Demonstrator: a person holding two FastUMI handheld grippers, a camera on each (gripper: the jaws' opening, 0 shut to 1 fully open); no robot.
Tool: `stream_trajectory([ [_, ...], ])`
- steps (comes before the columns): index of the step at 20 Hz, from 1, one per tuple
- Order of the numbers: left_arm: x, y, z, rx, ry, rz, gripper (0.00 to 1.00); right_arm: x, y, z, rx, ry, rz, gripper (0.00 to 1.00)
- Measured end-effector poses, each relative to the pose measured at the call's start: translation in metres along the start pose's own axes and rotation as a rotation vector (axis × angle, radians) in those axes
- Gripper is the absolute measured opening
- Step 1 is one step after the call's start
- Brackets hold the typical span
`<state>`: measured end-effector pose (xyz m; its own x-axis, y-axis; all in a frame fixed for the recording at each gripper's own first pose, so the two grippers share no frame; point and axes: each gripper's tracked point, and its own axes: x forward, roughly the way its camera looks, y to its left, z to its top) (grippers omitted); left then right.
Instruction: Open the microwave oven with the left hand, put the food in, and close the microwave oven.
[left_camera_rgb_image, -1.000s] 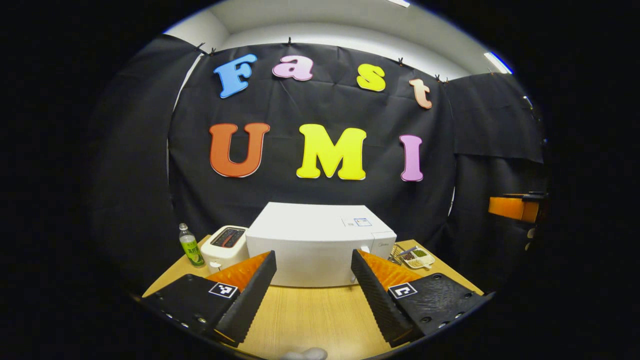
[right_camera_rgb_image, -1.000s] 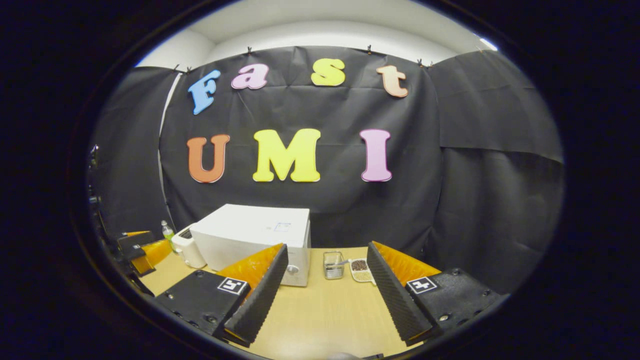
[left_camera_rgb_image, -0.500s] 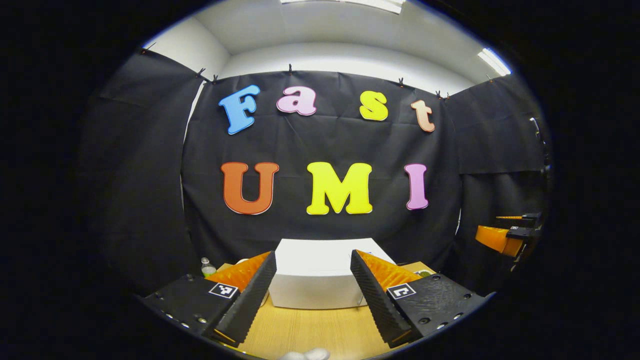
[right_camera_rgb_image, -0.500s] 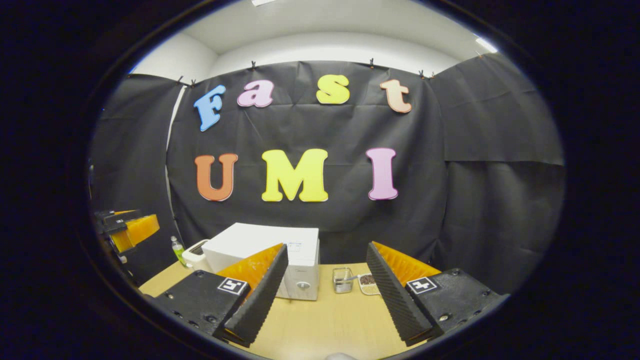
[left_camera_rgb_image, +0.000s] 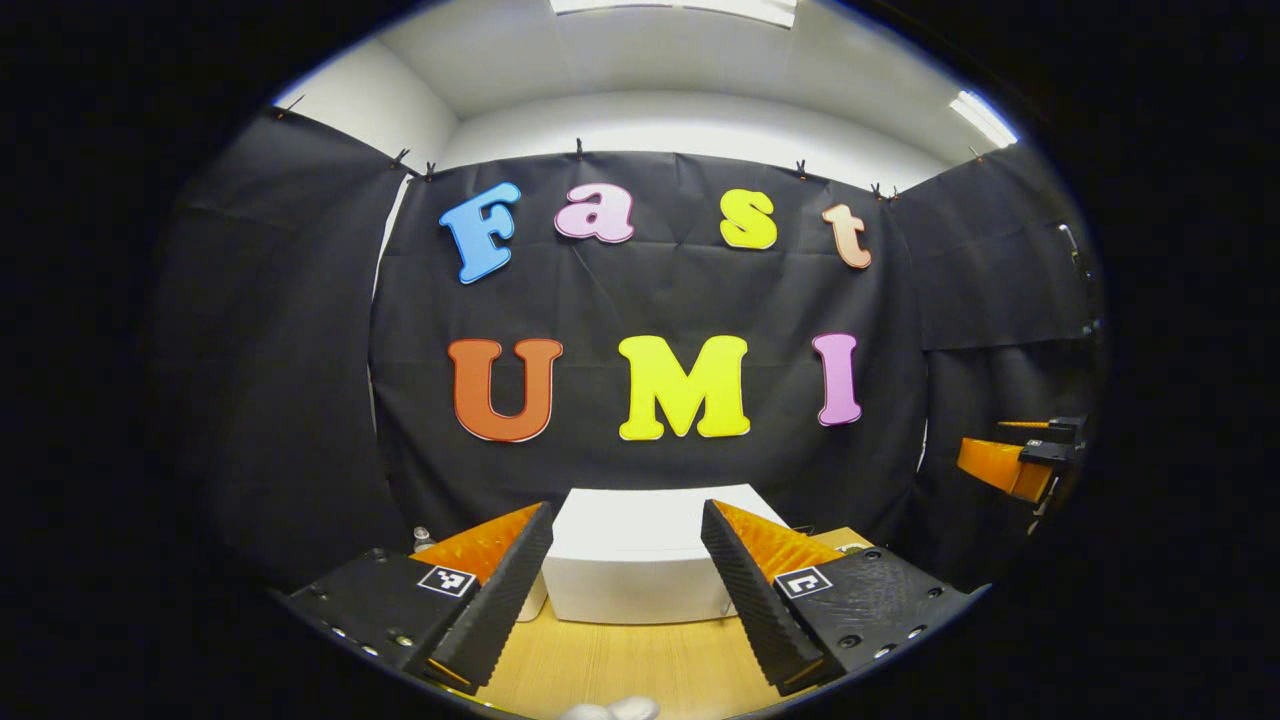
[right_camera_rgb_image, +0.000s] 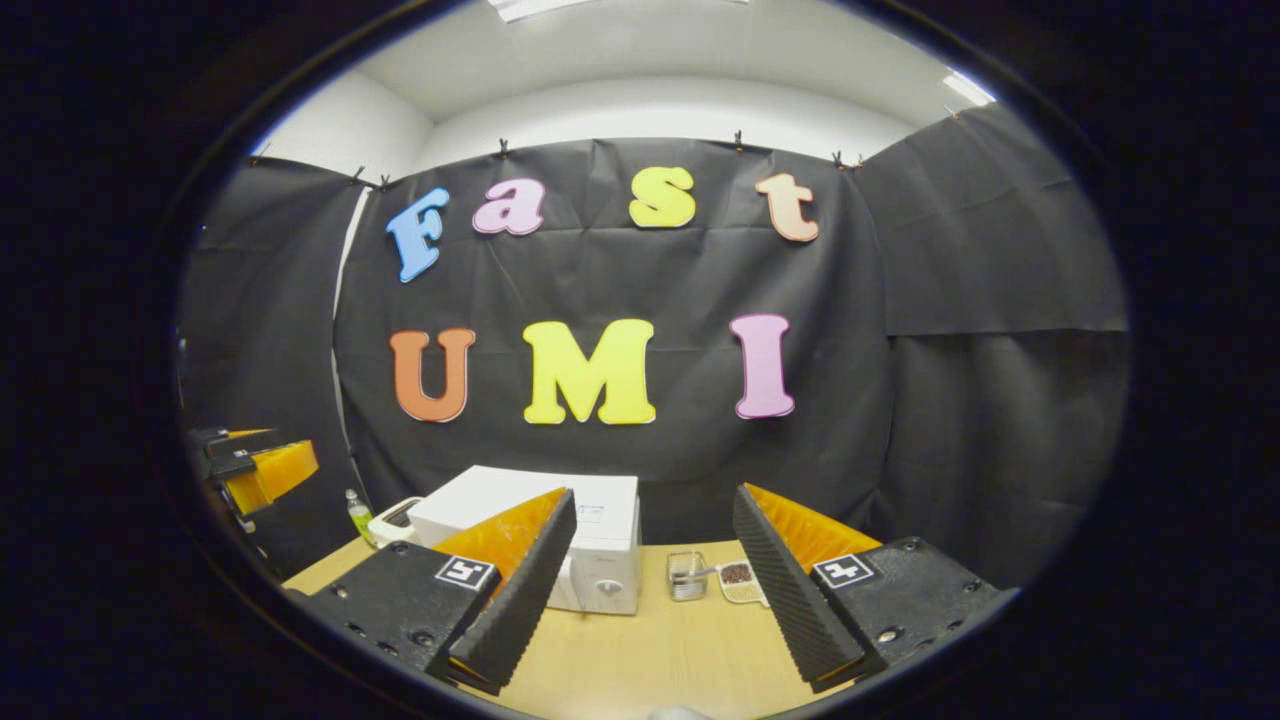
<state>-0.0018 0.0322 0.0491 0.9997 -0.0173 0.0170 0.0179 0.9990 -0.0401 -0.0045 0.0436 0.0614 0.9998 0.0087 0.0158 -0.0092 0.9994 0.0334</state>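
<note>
White microwave (left_camera_rgb_image: 640, 545) stands shut on the desk (right_camera_rgb_image: 660, 655), ahead of both tools and well apart; left tool (left_camera_rgb_image: 625, 590) and right tool (right_camera_rgb_image: 650, 600) gape wide, holding nothing; food tray (right_camera_rgb_image: 742, 580) lies right of the oven; risk: a high approach could miss the door edge

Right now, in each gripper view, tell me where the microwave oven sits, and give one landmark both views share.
Left gripper view: the microwave oven sits low at centre, framed between that claw's own two fingers.
Right gripper view: the microwave oven sits low and left of centre, partly behind that claw's left finger.
Shared landmark: the wooden table it stands on.
</note>
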Motion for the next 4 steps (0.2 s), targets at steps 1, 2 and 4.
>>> stream_trajectory([
  [1,-0.0006,0.0005,0.0000,0.002,0.005,0.005,0.93,0.0005,-0.0010,-0.0003,0.000,0.009,0.000,1.00],
  [2,-0.0006,-0.0018,0.0010,0.000,0.005,0.003,0.93,0.0002,-0.0026,-0.0004,0.003,0.013,0.002,0.92],
  [4,-0.0006,-0.0050,0.0032,-0.003,0.001,-0.009,0.93,-0.0008,-0.0069,0.0038,0.010,0.005,-0.008,1.00],
])
